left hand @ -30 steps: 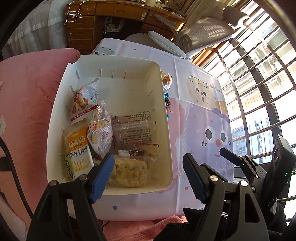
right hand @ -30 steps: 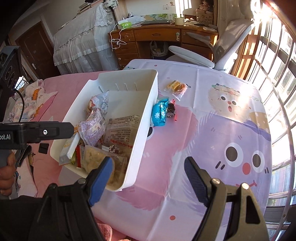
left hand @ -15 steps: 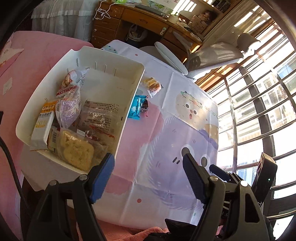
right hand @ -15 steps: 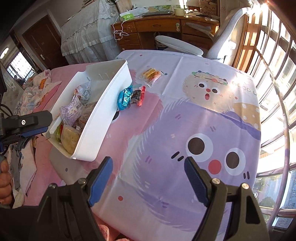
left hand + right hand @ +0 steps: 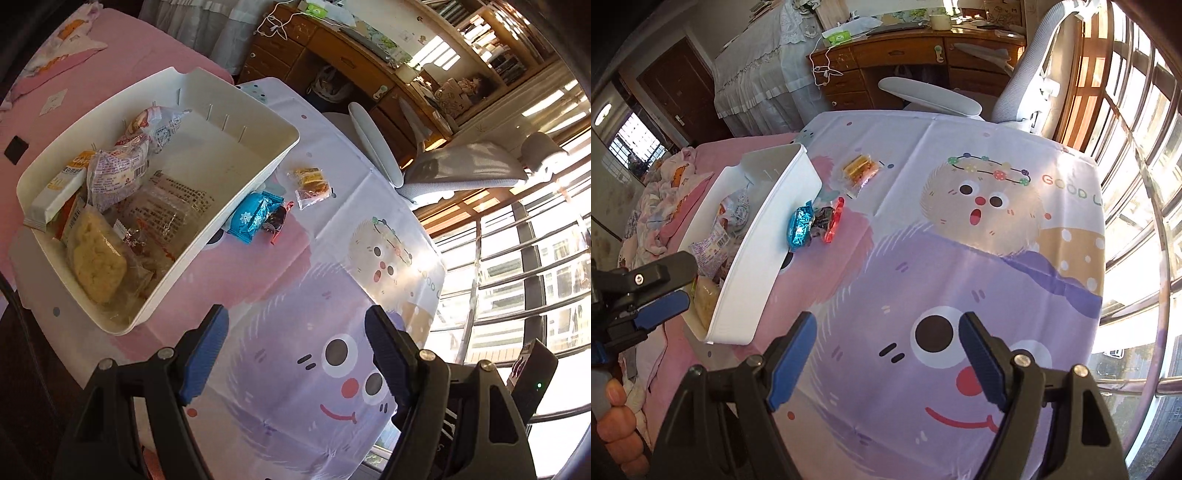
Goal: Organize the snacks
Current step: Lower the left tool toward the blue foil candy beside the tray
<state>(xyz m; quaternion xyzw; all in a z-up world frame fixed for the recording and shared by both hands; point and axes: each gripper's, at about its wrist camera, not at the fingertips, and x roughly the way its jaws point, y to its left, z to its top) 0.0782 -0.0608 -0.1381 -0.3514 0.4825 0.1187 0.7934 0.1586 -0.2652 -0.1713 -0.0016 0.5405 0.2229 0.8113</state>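
A white bin (image 5: pixel 284 147) (image 5: pixel 746 288) sits on the table's left side with several snack packets inside, among them an oats bar (image 5: pixel 55 188) and a pale cracker pack (image 5: pixel 94 254). Beside its right wall lie a blue foil snack (image 5: pixel 251 216) (image 5: pixel 799 229), a dark and red wrapped candy (image 5: pixel 277 221) (image 5: pixel 831 219) and a clear pack of yellow snacks (image 5: pixel 310 181) (image 5: pixel 860 170). My left gripper (image 5: pixel 295 350) is open and empty over the tablecloth, right of the bin. My right gripper (image 5: pixel 886 354) is open and empty further right.
The table carries a cartoon tablecloth (image 5: pixel 960 258). A grey office chair (image 5: pixel 931 96) and a wooden desk (image 5: pixel 905 55) stand behind it. Barred windows (image 5: pixel 1137 147) run along the right. A pink bed (image 5: pixel 110 55) lies left of the bin.
Both grippers have pulled back from the bin and swung right over the tablecloth. The loose snacks beside the bin have come into the left wrist view.
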